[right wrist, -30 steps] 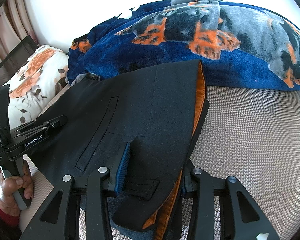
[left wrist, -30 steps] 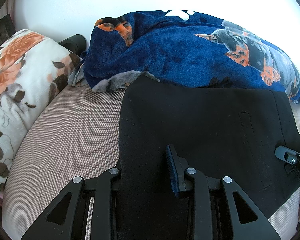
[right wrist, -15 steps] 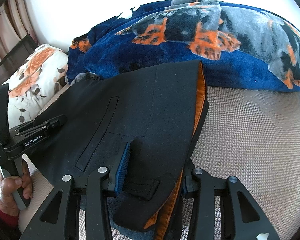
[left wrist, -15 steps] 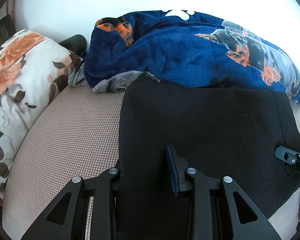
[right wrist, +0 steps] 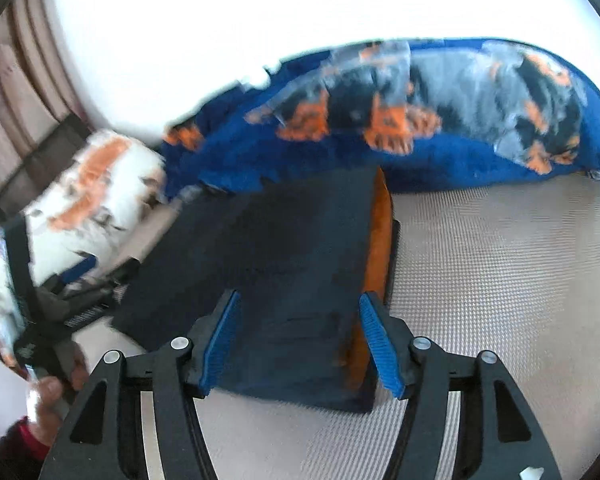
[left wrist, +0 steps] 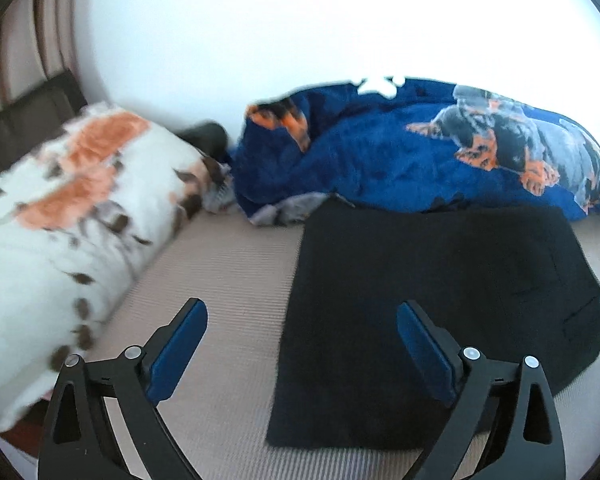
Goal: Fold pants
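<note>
Lying folded flat on the bed (left wrist: 228, 264): black pants (left wrist: 440, 304), just beside the blue blanket (left wrist: 400, 160). Left gripper (left wrist: 300, 344) jaws opening wide, gripping nothing. Right gripper (right wrist: 300, 340) jaws opening too, straddling the orange-lined edge, pads clear of cloth. Probably releasing after the fold.

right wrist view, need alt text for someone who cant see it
Folded black pants with an orange lining edge lie flat on a beige bed surface, released, beyond the right hand-held gripper, whose blue-padded jaws are opening. A blue dog-print blanket lies behind, a floral pillow at left.
</note>
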A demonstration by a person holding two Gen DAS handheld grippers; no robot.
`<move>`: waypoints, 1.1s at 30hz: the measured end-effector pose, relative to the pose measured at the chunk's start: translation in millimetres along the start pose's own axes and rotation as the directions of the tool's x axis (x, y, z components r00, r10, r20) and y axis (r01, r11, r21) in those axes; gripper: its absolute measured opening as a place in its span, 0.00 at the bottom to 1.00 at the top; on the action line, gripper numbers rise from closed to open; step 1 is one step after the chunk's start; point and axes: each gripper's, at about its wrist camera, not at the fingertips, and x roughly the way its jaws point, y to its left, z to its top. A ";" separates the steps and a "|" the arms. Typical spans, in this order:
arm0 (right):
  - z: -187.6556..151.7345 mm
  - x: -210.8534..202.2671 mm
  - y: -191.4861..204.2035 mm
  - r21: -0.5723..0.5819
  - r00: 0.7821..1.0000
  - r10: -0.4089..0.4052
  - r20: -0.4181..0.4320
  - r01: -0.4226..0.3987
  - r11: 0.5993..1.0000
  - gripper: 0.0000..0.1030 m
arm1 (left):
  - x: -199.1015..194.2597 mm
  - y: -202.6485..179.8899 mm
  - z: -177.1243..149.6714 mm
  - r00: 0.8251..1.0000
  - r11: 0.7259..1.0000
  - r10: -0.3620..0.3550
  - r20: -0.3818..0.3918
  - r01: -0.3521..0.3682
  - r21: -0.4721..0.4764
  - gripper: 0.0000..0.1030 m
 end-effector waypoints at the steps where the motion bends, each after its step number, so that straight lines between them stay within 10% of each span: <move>1: -1.2 -14.6 2.7 -0.007 1.000 0.014 0.019 -0.014 1.000 0.58 | -13.6 -1.7 0.0 1.000 1.000 0.014 0.020 -0.014 0.002 0.96; 14: -13.7 -140.8 39.0 -0.113 0.980 0.079 0.184 -0.059 0.992 0.69 | -193.3 -21.4 -4.4 0.953 0.998 0.002 0.304 0.017 -0.060 1.00; 21: -25.4 -172.6 29.8 -0.101 0.976 0.088 0.201 -0.068 0.993 0.69 | -293.2 -36.6 -11.8 0.847 0.991 -0.079 0.526 0.123 -0.051 1.00; 28: -40.0 -201.6 14.2 -0.067 0.973 0.088 0.213 -0.076 0.995 0.69 | -325.7 -42.8 -14.6 0.840 0.975 -0.140 0.524 0.210 -0.077 1.00; 33: -47.5 -215.8 12.5 -0.075 0.971 0.087 0.224 -0.072 0.995 0.69 | -324.9 -53.9 -13.9 0.869 0.974 -0.168 0.465 0.220 -0.059 1.00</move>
